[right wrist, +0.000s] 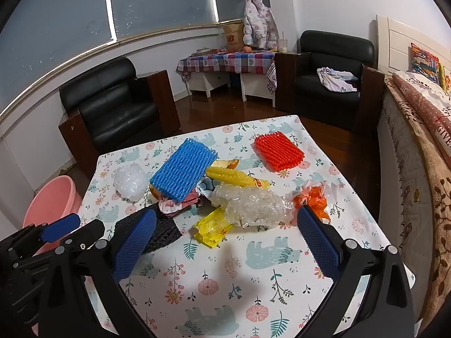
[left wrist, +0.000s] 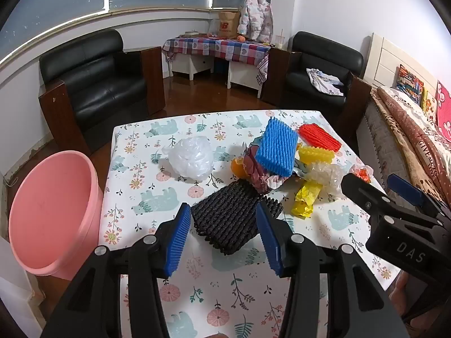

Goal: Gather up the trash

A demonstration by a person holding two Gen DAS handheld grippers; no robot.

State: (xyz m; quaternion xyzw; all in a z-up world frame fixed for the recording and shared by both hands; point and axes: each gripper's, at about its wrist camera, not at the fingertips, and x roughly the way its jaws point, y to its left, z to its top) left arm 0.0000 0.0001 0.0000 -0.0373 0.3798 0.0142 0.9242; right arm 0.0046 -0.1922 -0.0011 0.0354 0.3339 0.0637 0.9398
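Note:
A heap of trash lies on the bear-print table (left wrist: 225,295): a black foam net (left wrist: 225,219), a blue foam net (left wrist: 277,149), a red one (left wrist: 320,138), a yellow one (right wrist: 234,177), bubble wrap (right wrist: 253,205), a yellow wrapper (right wrist: 214,226), an orange wrapper (right wrist: 313,197) and a crumpled clear bag (left wrist: 191,157). My left gripper (left wrist: 222,208) hovers open just short of the black net, which shows between its fingers untouched. My right gripper (right wrist: 225,212) stands wide open before the bubble wrap and yellow wrapper, holding nothing.
A pink bucket (left wrist: 53,211) stands on the floor off the table's left edge. Two black armchairs (left wrist: 104,84) and a checked side table (left wrist: 217,48) are behind. A bed (left wrist: 408,129) runs along the right side. Each gripper shows at the edge of the other's view.

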